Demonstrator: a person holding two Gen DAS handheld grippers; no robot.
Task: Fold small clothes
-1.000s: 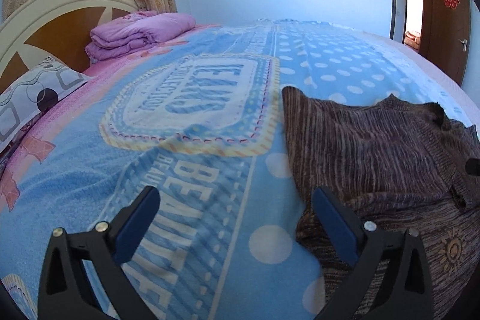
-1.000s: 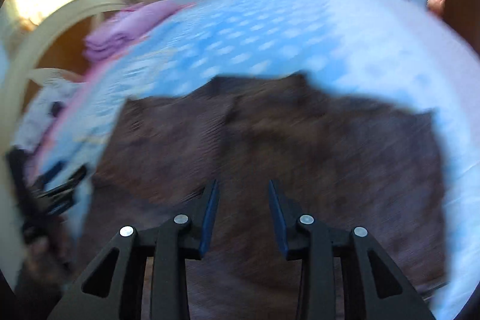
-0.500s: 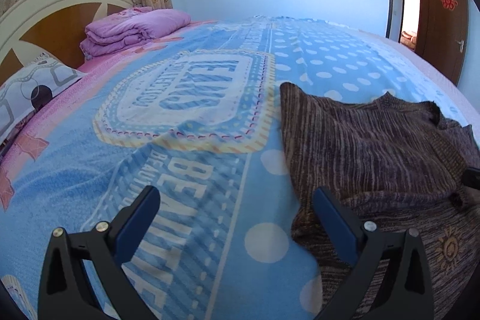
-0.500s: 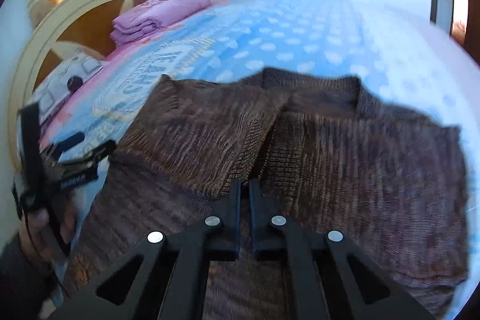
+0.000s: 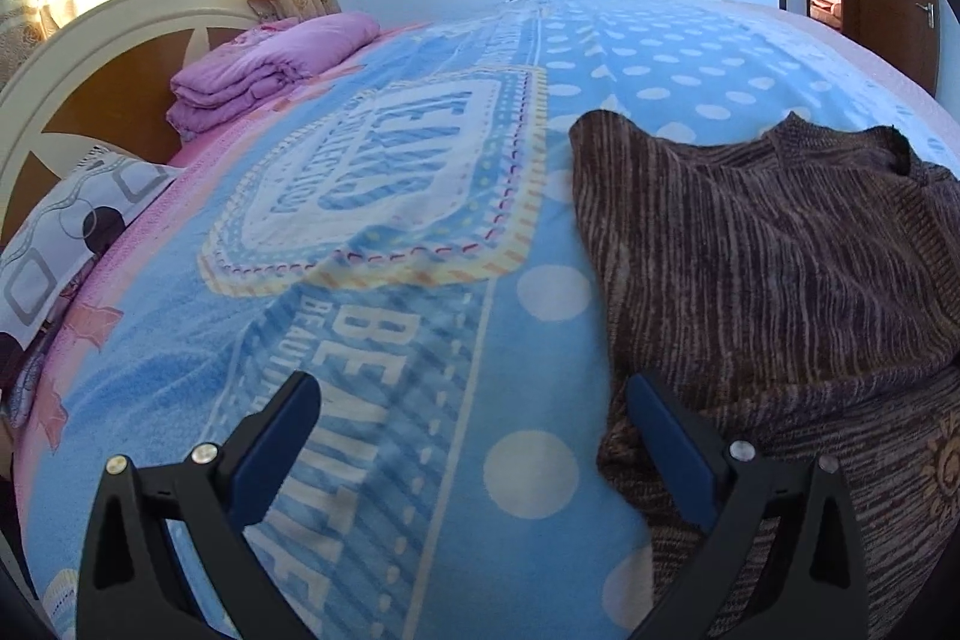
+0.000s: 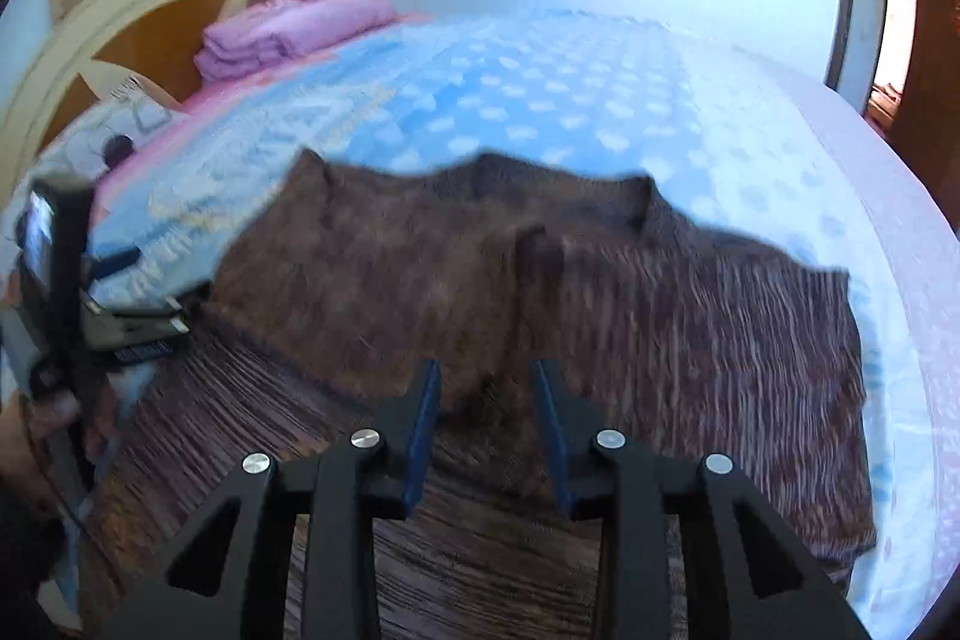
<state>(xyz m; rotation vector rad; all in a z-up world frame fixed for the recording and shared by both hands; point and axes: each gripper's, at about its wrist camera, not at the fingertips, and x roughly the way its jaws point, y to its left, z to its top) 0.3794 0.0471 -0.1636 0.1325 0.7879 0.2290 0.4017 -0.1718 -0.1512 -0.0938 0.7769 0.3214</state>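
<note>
The brown knitted sweater (image 6: 600,316) is lying partly folded on the blue bed (image 5: 372,316), looking soft, limp and stretchy; a hem or sleeve edge seems the best hold. The right gripper (image 6: 486,436), fingers just reopening, is hovering empty; the left gripper (image 5: 474,460) is waiting spread wide.

A bed (image 5: 810,58) is carrying everything, under a blue blanket (image 5: 420,340) with white dots and a lettered badge, pink along its left edge. A brown striped sweater (image 5: 780,268) is lying spread on the blanket's right side, its near part folded over itself. A folded purple quilt (image 5: 270,64) is sitting by the headboard (image 5: 120,22), well apart from the sweater. A patterned pillow (image 5: 66,232) is resting at the left edge, below the quilt
</note>
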